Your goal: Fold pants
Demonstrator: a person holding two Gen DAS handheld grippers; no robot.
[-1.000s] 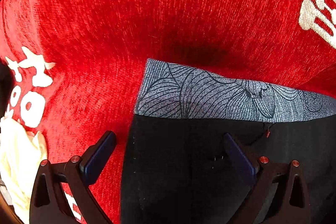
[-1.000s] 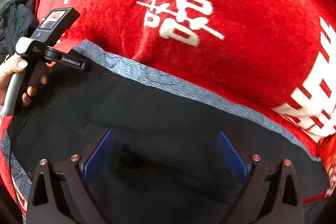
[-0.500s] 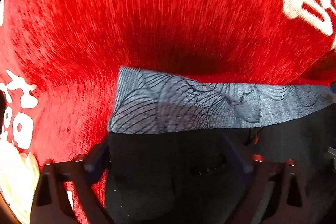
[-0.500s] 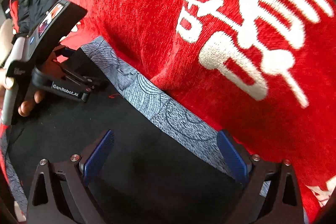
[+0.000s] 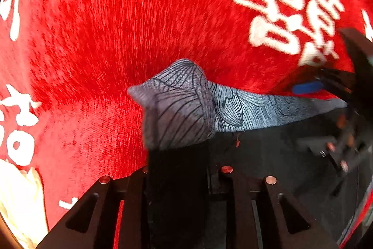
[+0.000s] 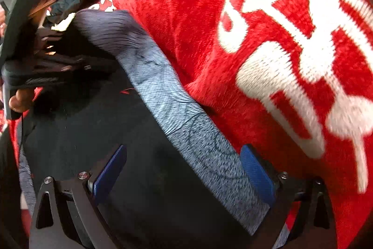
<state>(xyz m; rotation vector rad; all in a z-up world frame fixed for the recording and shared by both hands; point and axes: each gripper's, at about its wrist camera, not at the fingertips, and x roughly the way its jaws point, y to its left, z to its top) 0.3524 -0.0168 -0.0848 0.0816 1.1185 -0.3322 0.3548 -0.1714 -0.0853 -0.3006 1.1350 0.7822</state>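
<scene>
Black pants (image 6: pixel 144 179) with a grey line-patterned waistband (image 6: pixel 186 123) lie on the red plush cloth with white characters (image 6: pixel 233 43), and by my judgement the folding is only starting. The left claw (image 5: pixel 177 169) is closed on the waistband corner and lifts it. The right claw (image 6: pixel 184 169) is open around the waistband, gripping nothing, so all folds remain.

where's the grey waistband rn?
Left wrist view: grey waistband sits centre, bunched in the shut left gripper, on the red blanket.
</scene>
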